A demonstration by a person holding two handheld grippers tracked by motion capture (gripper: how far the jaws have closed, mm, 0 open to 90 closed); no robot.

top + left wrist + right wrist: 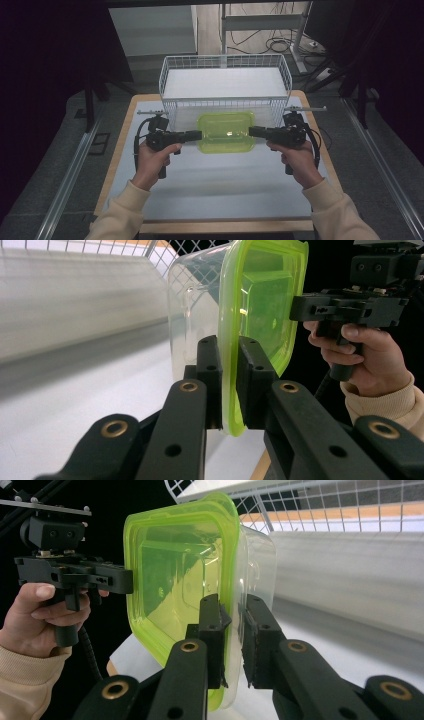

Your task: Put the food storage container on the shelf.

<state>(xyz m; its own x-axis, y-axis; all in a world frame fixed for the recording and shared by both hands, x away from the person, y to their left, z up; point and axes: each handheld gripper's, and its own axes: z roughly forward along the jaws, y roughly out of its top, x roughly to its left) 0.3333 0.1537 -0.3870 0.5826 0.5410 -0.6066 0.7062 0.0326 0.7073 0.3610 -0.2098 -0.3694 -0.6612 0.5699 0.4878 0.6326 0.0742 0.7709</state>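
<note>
Two cream long sleeves (334, 210) with ribbed cuffs enter from six o'clock. Each hand grips a black pistol-handled gripper: left gripper (196, 135), right gripper (253, 132). Brass-ringed rivets dot their jaw links; black cables trail.

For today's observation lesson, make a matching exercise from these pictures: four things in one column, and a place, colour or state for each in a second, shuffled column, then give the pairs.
Things:
1. lid
2. wire basket
3. left gripper
4. right gripper

Descriptions:
A. white, standing at the far side of the table
B. clamped on the container's rim at its left end in the high view
C. translucent yellow-green
D. clamped on the container's rim at its right end in the high view

Pairs: 1-C, 2-A, 3-B, 4-D
</note>
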